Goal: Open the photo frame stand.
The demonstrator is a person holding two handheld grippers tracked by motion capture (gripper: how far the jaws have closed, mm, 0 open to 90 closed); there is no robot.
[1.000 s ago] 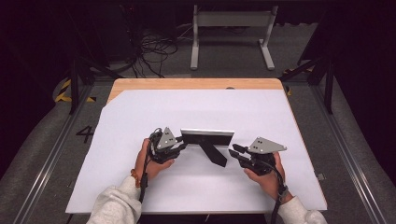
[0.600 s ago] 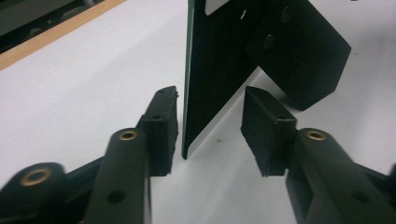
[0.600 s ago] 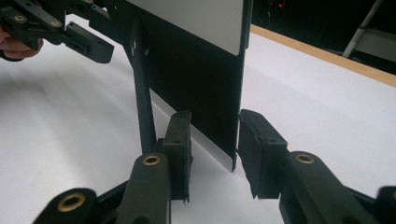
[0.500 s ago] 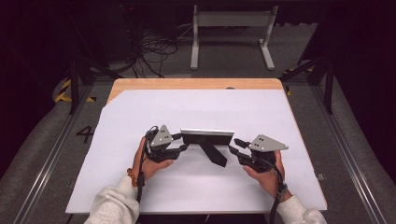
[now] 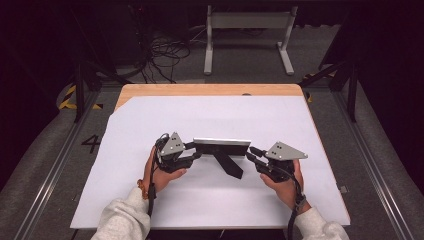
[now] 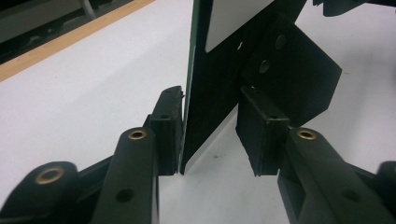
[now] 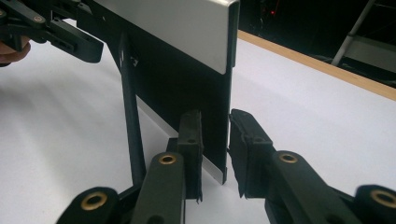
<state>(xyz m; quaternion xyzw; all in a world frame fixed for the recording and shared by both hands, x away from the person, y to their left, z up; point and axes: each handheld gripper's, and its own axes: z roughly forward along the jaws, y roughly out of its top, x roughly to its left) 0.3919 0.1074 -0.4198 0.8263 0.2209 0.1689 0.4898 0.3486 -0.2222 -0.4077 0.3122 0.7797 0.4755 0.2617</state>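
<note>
Near the front middle of the white-covered bench stands a silver-edged rectangular picture frame with a black back and black fold-out prop leg. Upright on its long bottom edge; long axis runs left to right across the bench. Black back and prop leg face the person, the leg angling down toward the near right. Top edge is a thin silver strip; the metal rim shows on the right end in the right gripper view, a green edge on the left end in the left gripper view.

Frame sits between the two grippers. Left hand-held gripper straddles the left end: one pad just beside the edge, the other apart from the back panel, jaws part open and just closing, no clamp. Right hand-held gripper straddles the right end, narrow gaps either side, jaws just closing, not pressing.
</note>
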